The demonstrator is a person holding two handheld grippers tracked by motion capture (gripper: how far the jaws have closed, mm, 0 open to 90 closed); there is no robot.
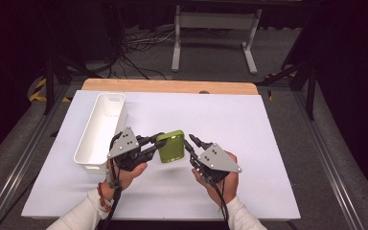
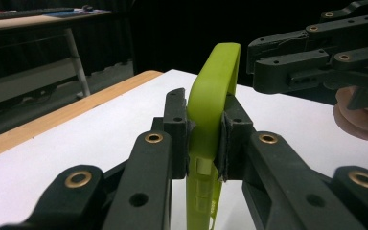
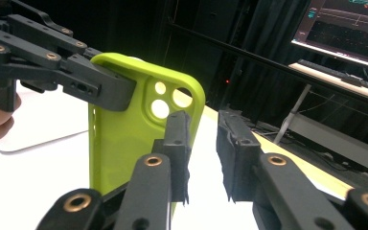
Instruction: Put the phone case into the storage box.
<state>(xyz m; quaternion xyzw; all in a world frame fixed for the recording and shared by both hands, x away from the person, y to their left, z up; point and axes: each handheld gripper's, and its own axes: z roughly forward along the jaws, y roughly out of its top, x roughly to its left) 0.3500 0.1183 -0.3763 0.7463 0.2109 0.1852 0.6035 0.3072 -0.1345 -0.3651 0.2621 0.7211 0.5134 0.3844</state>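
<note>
Two grippers are being held over the white desk (image 1: pixel 249 143), with a lime-green phone case (image 1: pixel 171 146) between them. The case is being pinched by the left gripper (image 1: pixel 159 143): in the left gripper view its fingers (image 2: pixel 176 129) are being pressed against both faces of the case (image 2: pixel 211 110), one on each side of the thin edge, so the case is being kept upright above the desk surface. The right gripper (image 1: pixel 191 142) is being held just beside the case's other edge. In the right gripper view its fingers (image 3: pixel 178 143) are being kept spread, with an open gap between them; no part of the case (image 3: pixel 124 139) is being gripped there, and the near finger is standing just in front of the case's camera-hole corner. Whether that finger is touching the case cannot be told. A white bin (image 1: pixel 100 132) is being left well to the left of the case, on the desk.
</note>
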